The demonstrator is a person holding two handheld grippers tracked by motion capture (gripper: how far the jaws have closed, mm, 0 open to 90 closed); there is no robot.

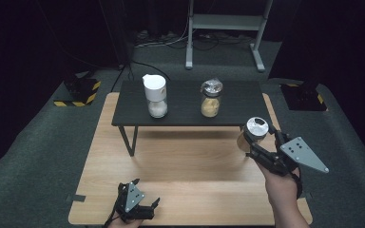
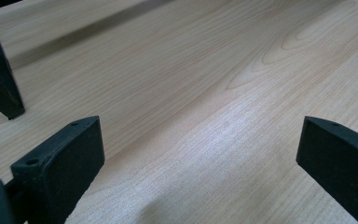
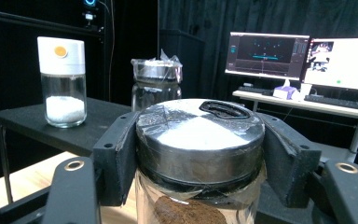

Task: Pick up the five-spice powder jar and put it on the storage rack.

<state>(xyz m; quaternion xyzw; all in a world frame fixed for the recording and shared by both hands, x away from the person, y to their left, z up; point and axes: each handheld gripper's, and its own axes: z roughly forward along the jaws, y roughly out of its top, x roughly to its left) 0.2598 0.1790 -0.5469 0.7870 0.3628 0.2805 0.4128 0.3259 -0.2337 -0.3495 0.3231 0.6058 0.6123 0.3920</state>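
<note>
High view looks down on table (image 1: pixel 180 161) — claw views skim close over it.

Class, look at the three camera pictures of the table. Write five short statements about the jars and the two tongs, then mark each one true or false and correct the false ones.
1. The right tongs are shut on a jar with a metal lid. True.
2. The left tongs hold a jar. False: their jaws stand apart over the bare wooden table.
3. Two jars stand on the small black shelf. True: a white-capped jar and a jar of tan contents.
4. The white-capped jar lies on its side. False: it stands upright.
5. The held jar rests on the black shelf. False: it is held off the shelf, near its right end.
</note>
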